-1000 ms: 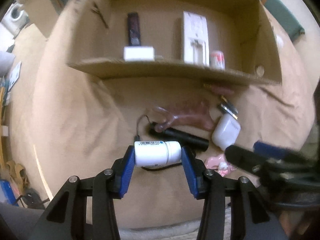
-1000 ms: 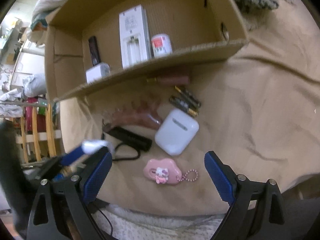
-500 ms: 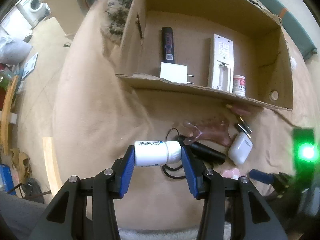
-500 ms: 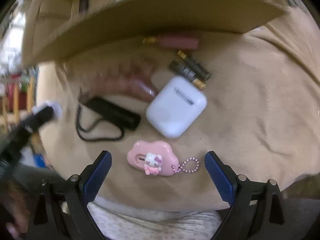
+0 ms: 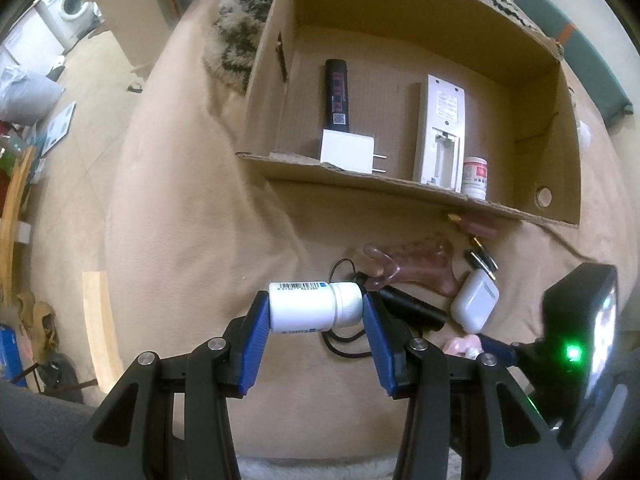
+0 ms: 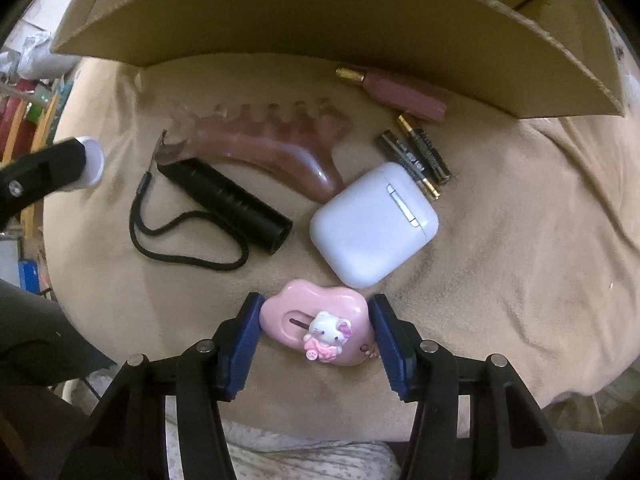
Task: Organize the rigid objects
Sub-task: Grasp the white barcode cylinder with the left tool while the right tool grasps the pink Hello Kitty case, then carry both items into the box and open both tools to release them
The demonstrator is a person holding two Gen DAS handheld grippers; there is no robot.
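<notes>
My left gripper (image 5: 316,310) is shut on a white pill bottle (image 5: 314,306), held sideways above the beige blanket. My right gripper (image 6: 316,326) has closed on a pink cloud-shaped Hello Kitty charm (image 6: 318,326) that lies on the blanket; both pads touch its sides. The open cardboard box (image 5: 404,192) stands beyond, with a black battery (image 5: 337,96), a white charger (image 5: 347,156), a white remote (image 5: 440,128) and a small red-labelled jar (image 5: 475,178) inside.
On the blanket lie a black flashlight with cord (image 6: 228,200), a pink hair claw (image 6: 272,140), a white earbud case (image 6: 374,224), two batteries (image 6: 418,156) and a pink tube (image 6: 400,92). The box's front wall (image 6: 340,24) rises just behind them.
My right gripper has moved down and closed from wide open onto the pink charm. My left gripper has lifted and pulled back with the bottle.
</notes>
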